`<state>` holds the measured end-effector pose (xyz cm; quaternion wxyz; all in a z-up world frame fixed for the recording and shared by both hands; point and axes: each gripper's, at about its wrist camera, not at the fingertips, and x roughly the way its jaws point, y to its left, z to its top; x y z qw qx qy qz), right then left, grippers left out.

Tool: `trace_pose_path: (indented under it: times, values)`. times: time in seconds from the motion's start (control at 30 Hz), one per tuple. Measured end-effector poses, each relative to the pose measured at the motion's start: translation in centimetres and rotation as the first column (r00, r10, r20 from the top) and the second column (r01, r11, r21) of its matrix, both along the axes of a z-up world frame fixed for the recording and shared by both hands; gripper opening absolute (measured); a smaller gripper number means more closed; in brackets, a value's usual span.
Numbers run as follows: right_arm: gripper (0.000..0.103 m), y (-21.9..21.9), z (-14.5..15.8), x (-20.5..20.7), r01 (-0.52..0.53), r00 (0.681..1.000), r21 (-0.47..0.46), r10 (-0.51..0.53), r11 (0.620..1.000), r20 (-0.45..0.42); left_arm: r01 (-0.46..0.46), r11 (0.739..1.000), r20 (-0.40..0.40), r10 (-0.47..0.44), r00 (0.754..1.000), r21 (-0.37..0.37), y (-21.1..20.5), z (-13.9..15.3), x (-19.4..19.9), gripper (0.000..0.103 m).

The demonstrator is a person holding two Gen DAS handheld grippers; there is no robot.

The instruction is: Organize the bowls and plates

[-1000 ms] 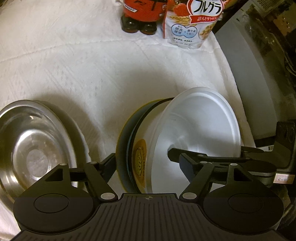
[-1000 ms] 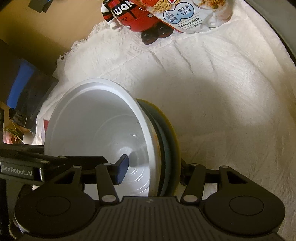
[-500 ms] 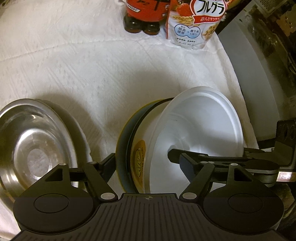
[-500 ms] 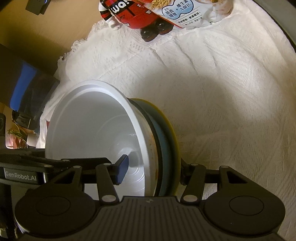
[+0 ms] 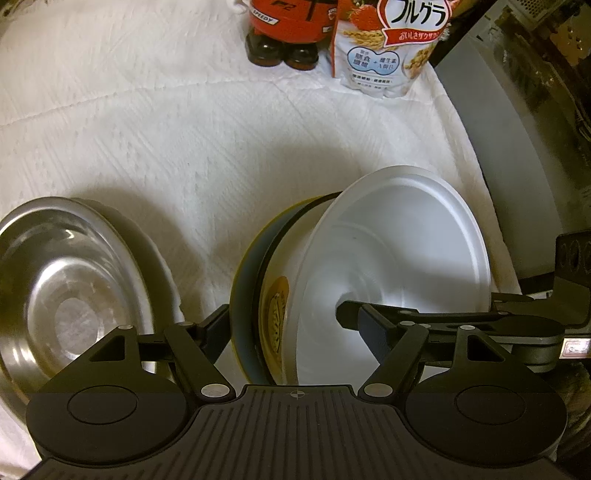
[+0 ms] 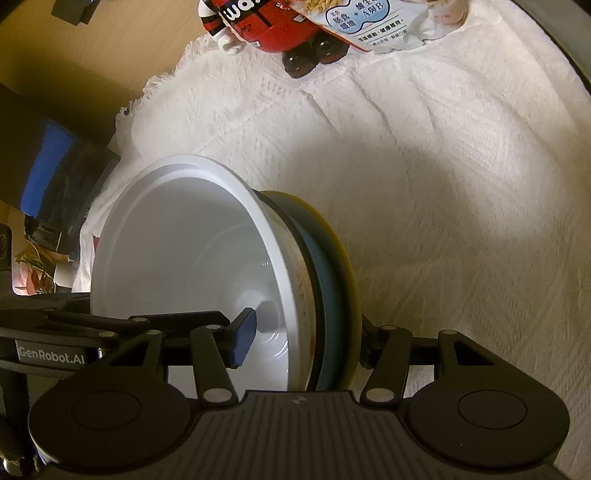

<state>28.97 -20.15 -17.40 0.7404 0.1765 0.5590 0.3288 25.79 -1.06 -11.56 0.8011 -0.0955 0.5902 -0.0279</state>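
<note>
A white bowl [image 5: 402, 254] nests in a dark blue dish with a yellow rim [image 5: 245, 273]; the stack is held on edge above the white cloth. My left gripper [image 5: 288, 325] is shut across the stack, one finger inside the bowl, the other behind the dish. My right gripper [image 6: 306, 332] is shut on the same stack [image 6: 207, 258] from the opposite side, its blue pad [image 6: 242, 339] inside the bowl. A steel bowl [image 5: 70, 288] lies on the cloth to the left in the left wrist view.
A red toy figure [image 5: 291, 29] and a cereal bag [image 5: 391, 44] stand at the far edge of the cloth [image 5: 184, 147]. A grey appliance [image 5: 502, 147] borders the right side. The cloth's fringe and a wooden surface [image 6: 92, 74] show at left in the right wrist view.
Both grippers with the stack have drifted slightly; the scene shifted a little downward in the left view. The grip has not changed.
</note>
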Motion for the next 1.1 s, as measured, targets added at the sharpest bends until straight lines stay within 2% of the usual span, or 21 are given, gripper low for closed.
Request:
trace_pose_path:
  times: [0.77,1.1]
  values:
    - [0.055,0.72,0.35,0.19,0.005,0.999,-0.06,-0.008,0.998,-0.046,-0.01,1.0,-0.035,0.009,0.999,-0.028,0.35,-0.05,0.05,0.075]
    - [0.057,0.26,-0.03,-0.37,0.016,1.0,-0.037,-0.016,0.999,-0.023,0.051,0.998,-0.014,-0.052,0.999,-0.029,0.13,0.16,-0.31,0.075]
